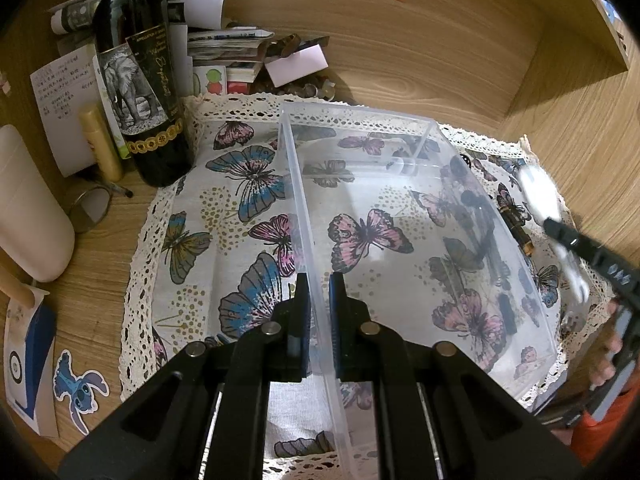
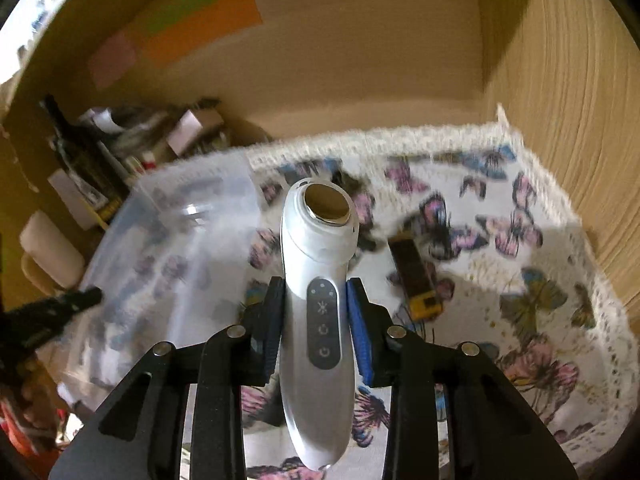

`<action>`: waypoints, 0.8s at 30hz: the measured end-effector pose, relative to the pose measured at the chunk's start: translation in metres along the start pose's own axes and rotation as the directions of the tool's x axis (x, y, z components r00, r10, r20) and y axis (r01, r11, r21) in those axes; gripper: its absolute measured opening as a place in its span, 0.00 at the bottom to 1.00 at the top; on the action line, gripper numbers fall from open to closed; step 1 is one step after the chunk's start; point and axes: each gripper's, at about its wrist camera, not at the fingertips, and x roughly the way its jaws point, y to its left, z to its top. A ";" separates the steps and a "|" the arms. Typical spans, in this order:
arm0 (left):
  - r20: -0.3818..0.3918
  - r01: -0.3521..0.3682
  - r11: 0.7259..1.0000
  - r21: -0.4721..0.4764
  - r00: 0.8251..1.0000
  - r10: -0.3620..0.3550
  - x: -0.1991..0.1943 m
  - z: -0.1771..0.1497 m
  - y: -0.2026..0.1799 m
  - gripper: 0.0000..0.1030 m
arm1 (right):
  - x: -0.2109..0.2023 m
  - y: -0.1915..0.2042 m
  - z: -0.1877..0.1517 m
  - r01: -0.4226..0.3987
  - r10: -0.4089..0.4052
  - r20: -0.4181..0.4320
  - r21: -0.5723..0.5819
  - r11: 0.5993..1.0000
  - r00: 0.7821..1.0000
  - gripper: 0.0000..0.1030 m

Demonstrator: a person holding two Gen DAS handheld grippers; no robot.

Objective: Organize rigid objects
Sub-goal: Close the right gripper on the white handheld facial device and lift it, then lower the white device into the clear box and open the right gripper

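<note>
A clear plastic bin [image 1: 400, 208] stands on a butterfly-print cloth [image 1: 224, 208]. My left gripper [image 1: 319, 312] is shut on the bin's left wall, one pad on each side. My right gripper [image 2: 316, 320] is shut on a white handheld device [image 2: 320, 248] with a round metal head and a grey button panel, held above the cloth to the right of the bin [image 2: 176, 248]. In the left wrist view the device [image 1: 540, 192] appears blurred at the right beyond the bin's wall. A dark and yellow lighter-like object [image 2: 418, 280] lies on the cloth.
A dark wine bottle [image 1: 140, 76], papers and small boxes [image 1: 224, 48], a white container [image 1: 28, 208] and a yellow tube [image 1: 100, 144] crowd the back left. Wooden walls [image 2: 560, 140] close the back and right. A sticker [image 1: 78, 388] lies on the desk.
</note>
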 end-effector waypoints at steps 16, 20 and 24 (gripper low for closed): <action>-0.004 -0.006 1.000 0.014 1.000 0.006 -0.001 -0.001 -0.003 0.09 | -0.003 0.079 0.018 -0.110 0.116 0.029 -0.151 0.982 0.993 0.28; -0.006 -0.003 1.000 0.015 1.000 0.003 -0.001 -0.002 -0.002 0.09 | 0.014 0.098 0.019 -0.137 0.136 -0.019 -0.187 0.973 0.991 0.28; -0.007 0.000 1.000 0.017 1.000 0.000 -0.001 -0.002 -0.002 0.09 | 0.031 0.111 0.016 -0.145 0.132 -0.071 -0.233 0.961 0.989 0.28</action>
